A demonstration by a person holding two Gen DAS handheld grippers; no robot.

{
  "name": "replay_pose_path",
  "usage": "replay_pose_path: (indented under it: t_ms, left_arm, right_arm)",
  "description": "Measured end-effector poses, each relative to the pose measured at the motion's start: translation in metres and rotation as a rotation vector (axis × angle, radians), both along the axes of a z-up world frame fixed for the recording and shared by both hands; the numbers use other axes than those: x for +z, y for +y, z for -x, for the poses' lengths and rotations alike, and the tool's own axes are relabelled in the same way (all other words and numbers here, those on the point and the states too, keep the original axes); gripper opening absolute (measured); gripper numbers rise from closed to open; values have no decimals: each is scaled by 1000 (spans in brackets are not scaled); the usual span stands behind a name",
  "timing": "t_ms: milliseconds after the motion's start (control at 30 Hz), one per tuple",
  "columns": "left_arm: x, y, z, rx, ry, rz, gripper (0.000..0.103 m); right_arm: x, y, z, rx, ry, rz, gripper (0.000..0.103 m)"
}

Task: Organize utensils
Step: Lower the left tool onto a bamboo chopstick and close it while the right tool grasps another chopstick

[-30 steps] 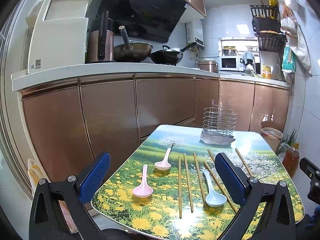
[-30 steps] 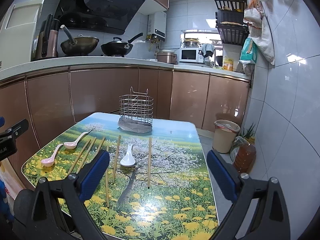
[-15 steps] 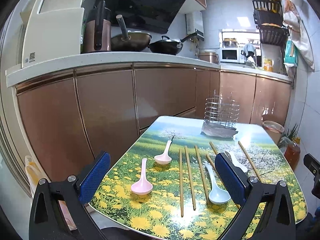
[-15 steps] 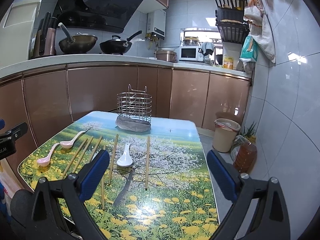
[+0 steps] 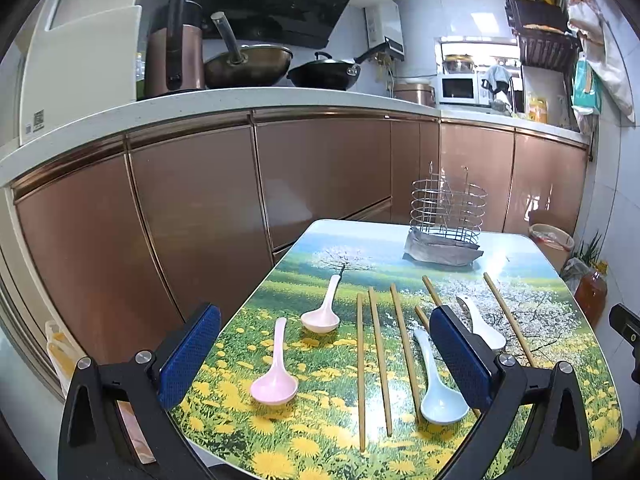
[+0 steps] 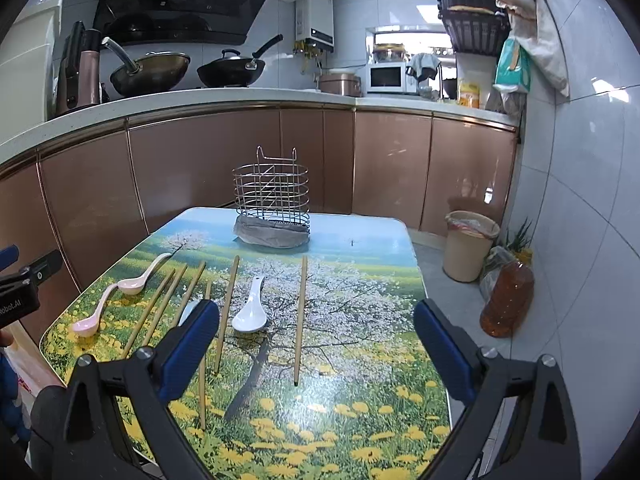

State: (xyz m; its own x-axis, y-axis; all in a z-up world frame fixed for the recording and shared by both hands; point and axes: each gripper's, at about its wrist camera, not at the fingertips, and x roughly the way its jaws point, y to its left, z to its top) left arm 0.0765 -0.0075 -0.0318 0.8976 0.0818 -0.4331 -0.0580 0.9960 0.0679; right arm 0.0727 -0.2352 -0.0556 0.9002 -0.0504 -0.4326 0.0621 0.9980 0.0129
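A wire utensil holder (image 5: 447, 216) (image 6: 271, 204) stands on a grey cloth at the far end of the flower-print table (image 5: 304, 428) (image 6: 360, 360). Several wooden chopsticks (image 5: 379, 364) (image 6: 300, 316) lie side by side on the table. Two pink spoons (image 5: 275, 376) (image 5: 323, 312), a pale blue spoon (image 5: 438, 388) and a white spoon (image 5: 482, 326) (image 6: 251, 312) lie among them. My left gripper (image 5: 324, 354) is open and empty above the near left part of the table. My right gripper (image 6: 316, 350) is open and empty above the near right part.
Copper-coloured kitchen cabinets (image 5: 200, 208) run behind and left of the table. A beige bin (image 6: 468, 244) and an amber bottle (image 6: 508, 300) stand on the floor at the right by the tiled wall. The left gripper's body (image 6: 20, 284) shows at the right wrist view's left edge.
Both grippers have moved forward and a little lower toward the table, so the utensils look larger and closer. Both stay open. Nothing on the table has moved.
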Motion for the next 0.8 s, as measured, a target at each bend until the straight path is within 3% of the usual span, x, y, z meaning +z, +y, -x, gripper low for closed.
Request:
replay_pose_path:
  t_ms: [567, 667, 733, 800]
  left_arm:
    - [0, -13, -60, -34, 93, -25, 101]
    - [0, -6, -77, -50, 133, -2, 90]
    - [3, 2, -88, -64, 158, 12, 76]
    - [7, 14, -102, -80, 192, 44, 72]
  right_arm:
    - [4, -12, -53, 49, 56, -6, 98]
    - [4, -12, -67, 82, 80, -7, 97]
    - [4, -13, -77, 106, 101, -9, 96]
    - [4, -15, -89, 124, 126, -2, 95]
